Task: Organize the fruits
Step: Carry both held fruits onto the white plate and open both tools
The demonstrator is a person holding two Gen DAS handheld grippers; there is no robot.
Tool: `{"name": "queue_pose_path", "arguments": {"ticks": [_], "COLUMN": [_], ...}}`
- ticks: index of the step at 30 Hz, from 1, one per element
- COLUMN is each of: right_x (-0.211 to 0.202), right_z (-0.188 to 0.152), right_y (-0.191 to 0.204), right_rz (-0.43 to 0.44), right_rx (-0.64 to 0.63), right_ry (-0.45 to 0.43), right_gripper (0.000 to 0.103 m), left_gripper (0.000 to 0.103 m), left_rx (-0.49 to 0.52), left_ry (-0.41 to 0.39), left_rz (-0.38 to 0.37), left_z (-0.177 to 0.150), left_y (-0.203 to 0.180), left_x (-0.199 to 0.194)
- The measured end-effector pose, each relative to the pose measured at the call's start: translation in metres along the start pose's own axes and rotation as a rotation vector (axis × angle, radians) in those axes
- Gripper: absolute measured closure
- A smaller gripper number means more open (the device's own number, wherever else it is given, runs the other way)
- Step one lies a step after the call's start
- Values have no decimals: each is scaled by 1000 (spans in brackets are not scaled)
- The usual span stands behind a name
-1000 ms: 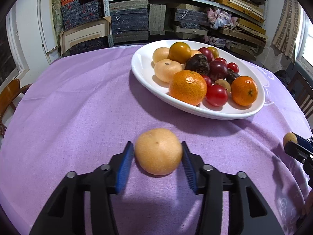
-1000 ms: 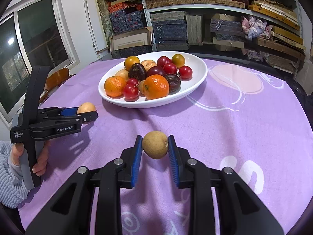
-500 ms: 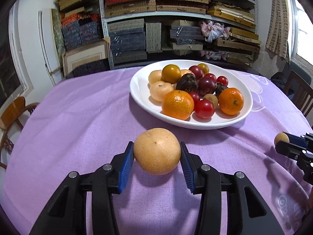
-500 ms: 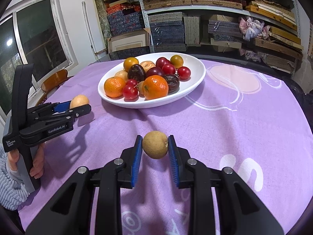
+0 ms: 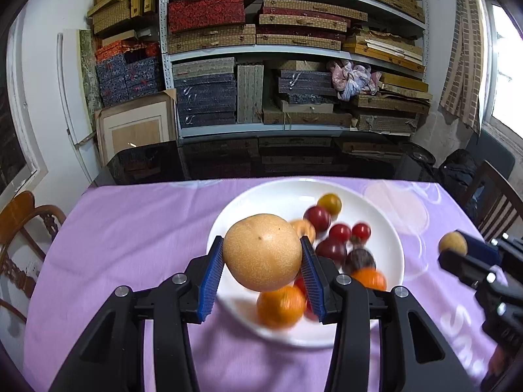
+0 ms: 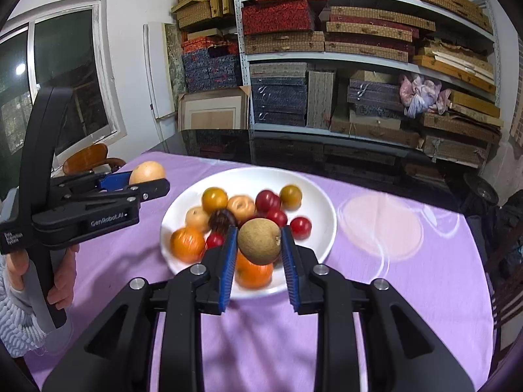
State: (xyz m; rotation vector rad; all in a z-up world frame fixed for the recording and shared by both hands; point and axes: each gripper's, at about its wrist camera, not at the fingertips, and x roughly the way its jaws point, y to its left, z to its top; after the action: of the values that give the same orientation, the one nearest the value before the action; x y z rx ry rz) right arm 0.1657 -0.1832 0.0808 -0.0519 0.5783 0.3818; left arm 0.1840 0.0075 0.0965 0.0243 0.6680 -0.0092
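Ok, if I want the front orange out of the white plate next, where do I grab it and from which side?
Probably from above. The front orange lies at the near rim of the white plate, with a cherry tomato and other fruit crowded behind it, so a level approach would meet the rim. Close the pads across its widest middle. Both grippers are full now: left gripper holds a pear, right gripper a small brown fruit.
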Motion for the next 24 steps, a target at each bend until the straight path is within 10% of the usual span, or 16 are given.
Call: {"name": "queue_pose_path", "arguments": {"ticks": [24], "right_x": [133], "right_z": [-7], "right_y": [13], "right_rz": [40], "right_rx": [-30], "right_ry": [197], "right_gripper": [71], "left_gripper": [56], "left_rx": [-1], "left_ry": [236], "left_rz": [26], "left_z": [31], "left_y": [-17], "left_x": [157]}}
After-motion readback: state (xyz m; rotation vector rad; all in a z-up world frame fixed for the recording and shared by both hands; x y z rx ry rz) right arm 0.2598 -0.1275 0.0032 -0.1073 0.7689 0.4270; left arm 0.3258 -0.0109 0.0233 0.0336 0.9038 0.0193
